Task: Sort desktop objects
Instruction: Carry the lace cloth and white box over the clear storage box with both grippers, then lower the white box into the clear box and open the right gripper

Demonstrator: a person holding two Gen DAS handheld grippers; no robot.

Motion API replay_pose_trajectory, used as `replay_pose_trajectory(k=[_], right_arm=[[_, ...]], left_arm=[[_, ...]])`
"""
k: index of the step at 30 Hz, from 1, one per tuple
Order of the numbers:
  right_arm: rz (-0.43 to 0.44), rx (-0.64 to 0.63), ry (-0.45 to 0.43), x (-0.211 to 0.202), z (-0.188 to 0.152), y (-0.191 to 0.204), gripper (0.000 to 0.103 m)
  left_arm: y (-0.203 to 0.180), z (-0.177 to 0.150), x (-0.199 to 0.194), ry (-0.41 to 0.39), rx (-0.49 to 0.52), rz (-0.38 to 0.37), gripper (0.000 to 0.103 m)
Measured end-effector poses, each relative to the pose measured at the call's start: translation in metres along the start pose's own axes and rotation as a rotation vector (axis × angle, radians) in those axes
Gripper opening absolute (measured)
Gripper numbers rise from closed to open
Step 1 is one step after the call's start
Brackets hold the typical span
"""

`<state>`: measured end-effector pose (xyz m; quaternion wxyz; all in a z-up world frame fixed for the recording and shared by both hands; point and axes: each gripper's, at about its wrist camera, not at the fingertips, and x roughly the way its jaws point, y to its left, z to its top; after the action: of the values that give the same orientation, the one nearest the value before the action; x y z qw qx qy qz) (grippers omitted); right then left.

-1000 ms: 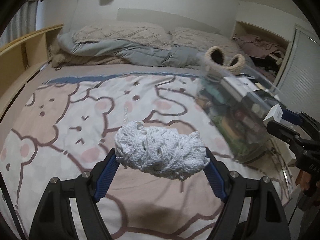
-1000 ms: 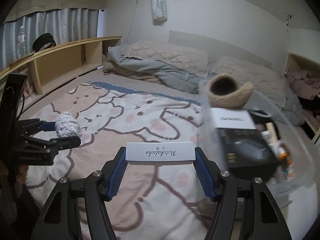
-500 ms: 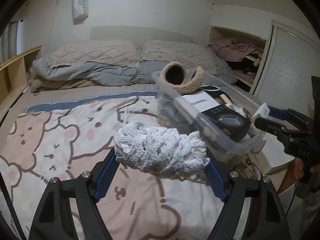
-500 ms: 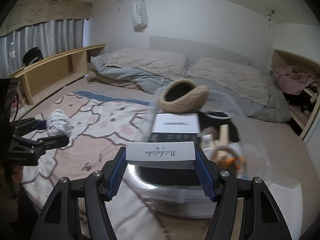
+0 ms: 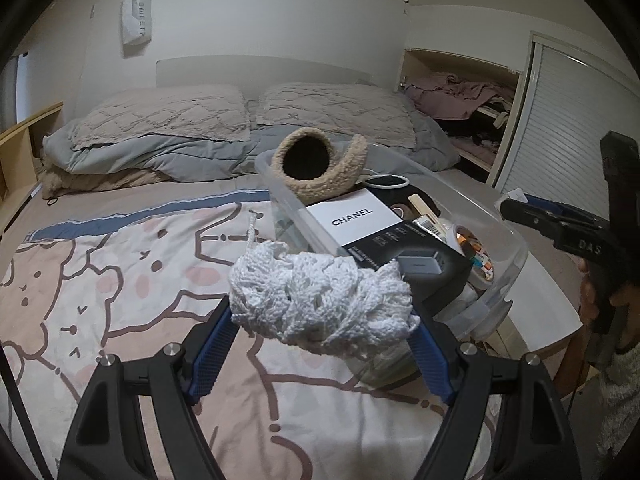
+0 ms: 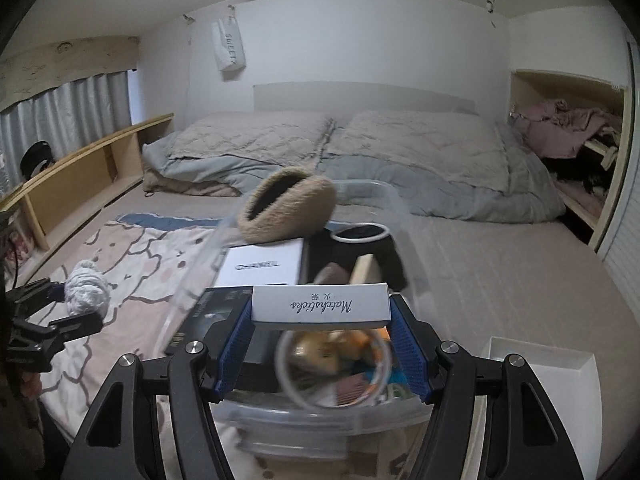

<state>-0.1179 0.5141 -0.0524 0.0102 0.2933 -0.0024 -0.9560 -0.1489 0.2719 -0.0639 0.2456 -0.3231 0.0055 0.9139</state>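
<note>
My left gripper (image 5: 322,334) is shut on a white crocheted bundle (image 5: 320,300), held in the air over the bear-print bedspread, just left of a clear plastic bin (image 5: 508,236). My right gripper (image 6: 322,344) is shut on a white matchstick box (image 6: 320,306), hanging above the near end of the clear plastic bin (image 6: 320,420). In the bin lie a fuzzy tan slipper (image 6: 286,210), a white Chanel box (image 6: 262,266), a black box (image 5: 424,258) and small items. In the right wrist view the left gripper (image 6: 60,312) with its crocheted bundle (image 6: 86,290) shows at far left.
The bin sits at the bed's right edge beside a low white table (image 5: 540,304). A white tray (image 6: 540,368) lies right of the bin. Pillows and a grey duvet (image 5: 160,152) fill the bed's head. A wooden shelf (image 6: 80,176) runs along the left; a closet (image 5: 472,112) stands at right.
Both grippers have swung right toward the bin, each keeping its load. The bin has moved from the right edge of the right wrist view to directly under the matchstick box.
</note>
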Motion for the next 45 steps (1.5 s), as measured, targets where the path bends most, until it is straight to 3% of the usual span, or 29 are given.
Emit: replay_pose_trajectory(k=[9, 15, 20, 45], right_arm=[[-0.010, -0.075, 0.126, 0.033, -0.006, -0.015, 0.067], [0.135, -0.099, 0.218, 0.050, -0.014, -0.019, 0.067], [0.158, -0.127, 0.284, 0.061, -0.023, -0.018, 0.067], [0.160, -0.082, 0.279, 0.051, -0.017, -0.027, 0.067]], left_arm=[[-0.013, 0.000, 0.014, 0.008, -0.004, -0.009, 0.081], [-0.012, -0.001, 0.017, 0.022, -0.015, -0.012, 0.081], [-0.011, -0.002, 0.018, 0.020, -0.022, -0.005, 0.081], [-0.025, -0.007, 0.022, 0.026, -0.024, -0.008, 0.081]])
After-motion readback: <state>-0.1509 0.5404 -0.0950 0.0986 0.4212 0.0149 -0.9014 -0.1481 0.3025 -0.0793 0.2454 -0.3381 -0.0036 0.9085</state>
